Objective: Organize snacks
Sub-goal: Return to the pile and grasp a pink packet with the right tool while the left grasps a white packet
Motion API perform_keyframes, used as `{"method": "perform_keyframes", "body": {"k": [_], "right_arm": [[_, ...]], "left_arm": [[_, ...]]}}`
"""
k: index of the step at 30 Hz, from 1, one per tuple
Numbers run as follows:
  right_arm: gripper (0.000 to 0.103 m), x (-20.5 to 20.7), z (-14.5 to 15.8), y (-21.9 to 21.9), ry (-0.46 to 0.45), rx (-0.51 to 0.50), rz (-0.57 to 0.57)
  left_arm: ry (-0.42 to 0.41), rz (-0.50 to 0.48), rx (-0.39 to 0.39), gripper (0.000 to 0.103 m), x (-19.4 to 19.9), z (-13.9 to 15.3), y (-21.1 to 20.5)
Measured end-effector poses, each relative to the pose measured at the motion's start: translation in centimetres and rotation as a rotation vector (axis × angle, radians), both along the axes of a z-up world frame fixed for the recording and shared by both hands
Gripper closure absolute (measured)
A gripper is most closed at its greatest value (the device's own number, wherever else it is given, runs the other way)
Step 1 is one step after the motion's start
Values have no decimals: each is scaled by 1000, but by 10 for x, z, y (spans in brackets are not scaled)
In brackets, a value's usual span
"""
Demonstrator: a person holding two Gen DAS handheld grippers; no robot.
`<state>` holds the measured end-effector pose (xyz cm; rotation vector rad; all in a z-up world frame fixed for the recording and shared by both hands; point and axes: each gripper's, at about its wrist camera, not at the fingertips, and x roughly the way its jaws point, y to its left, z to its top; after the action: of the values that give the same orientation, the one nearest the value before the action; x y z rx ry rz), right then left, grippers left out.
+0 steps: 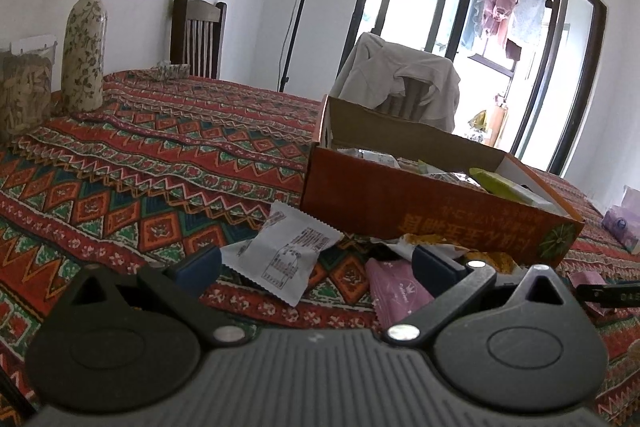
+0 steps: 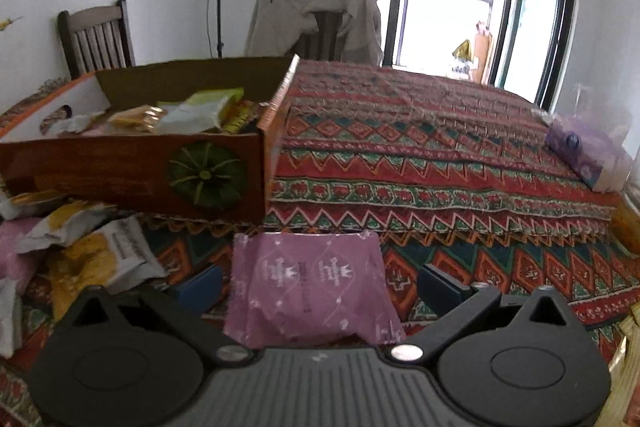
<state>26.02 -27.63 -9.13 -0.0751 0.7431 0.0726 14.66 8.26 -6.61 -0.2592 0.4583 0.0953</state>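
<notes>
Snacks: one purple packet, diamond-printed, between spread right gripper fingers, untouched; one orange box. Left gripper wide, empty.

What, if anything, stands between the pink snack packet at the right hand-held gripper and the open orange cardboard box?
Nothing visible: only bare patterned tablecloth separates the pink snack packet from the orange cardboard box, whose top is open.

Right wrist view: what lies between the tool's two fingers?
A purple snack packet lies between the right tool's open fingers, in the right wrist view.
</notes>
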Motion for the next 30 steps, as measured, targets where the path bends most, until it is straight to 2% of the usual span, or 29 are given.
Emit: {"method": "perform_keyframes", "body": {"k": [4,8,11,13,18,27,30], "right_arm": [[0,10,-7,-4,29,37,-15],[0,9,-11,-2,6,51,-31],[8,6,-10,-2,-10,58,-15],[18,3,-9,-2,-26,62,-7],[31,-2,-7,-3,-50,72,-12],[32,-21,5,-11,-178,110,-48],[32,-21,6,-12,-180,116,-44]], "left_arm": [[2,-1,-15,0,1,-1,2],[8,0,-22,0,2,-2,3],[8,2,-26,0,2,-2,3],[11,5,-30,0,2,-2,4],[12,6,-30,0,2,-2,4],[8,21,-24,0,1,0,4],[60,11,-8,0,8,4,5]]}}
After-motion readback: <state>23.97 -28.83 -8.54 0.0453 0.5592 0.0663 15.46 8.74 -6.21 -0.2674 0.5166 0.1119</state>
